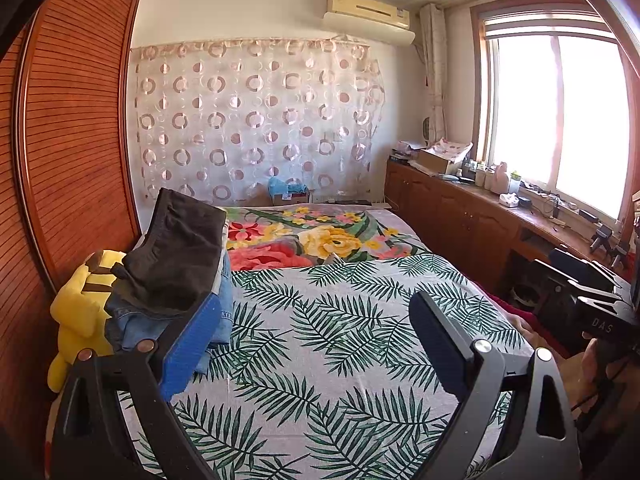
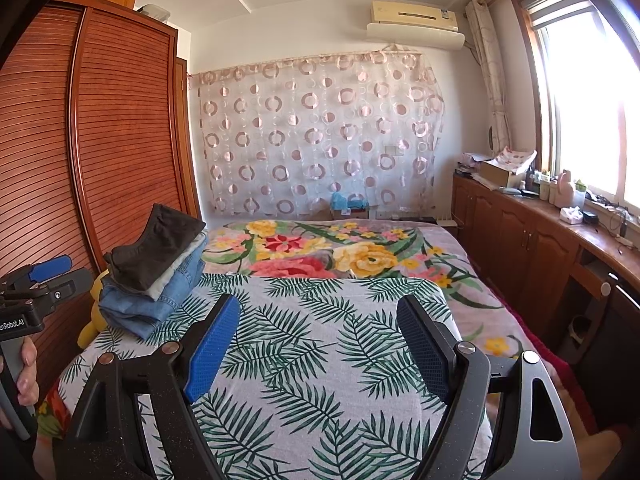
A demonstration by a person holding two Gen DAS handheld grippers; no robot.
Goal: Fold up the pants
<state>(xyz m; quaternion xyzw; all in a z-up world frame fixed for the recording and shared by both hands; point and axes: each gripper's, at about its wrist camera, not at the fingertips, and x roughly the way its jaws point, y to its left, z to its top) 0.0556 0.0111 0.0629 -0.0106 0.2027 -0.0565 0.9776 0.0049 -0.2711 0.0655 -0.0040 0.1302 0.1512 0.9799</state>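
A broad bed (image 2: 320, 360) fills both views, covered by a pale woven sheet printed with green palm fronds; beyond it lies a smoother blanket (image 2: 340, 252) with big yellow, red and pink flowers. Along the bed's left side runs a wardrobe (image 2: 100, 152) of reddish wood with fine horizontal slats. On the far wall hangs a sheer curtain (image 2: 316, 136) dotted with pink rings and discs, and a wooden cabinet run (image 2: 520, 232) under the window carries cluttered bottles and an open cardboard box (image 2: 496, 172) — its contents are too small to tell.

The pants sit in a folded stack (image 2: 156, 276) at the bed's left edge: a dark, matte pair (image 1: 176, 256) on top, a pale layer beneath, then blue denim with visible stitching. Just beside the stack, against the wardrobe, slumps a yellow plush toy (image 1: 80, 312).

The left gripper (image 1: 316, 328) has its jaws spread wide, nothing between the blue ribbed pads (image 1: 192, 344), its left pad close in front of the stack. The right gripper (image 2: 320, 336) is likewise spread wide and empty above the palm-print sheet — its pads (image 2: 212, 348) show a fine mesh texture.
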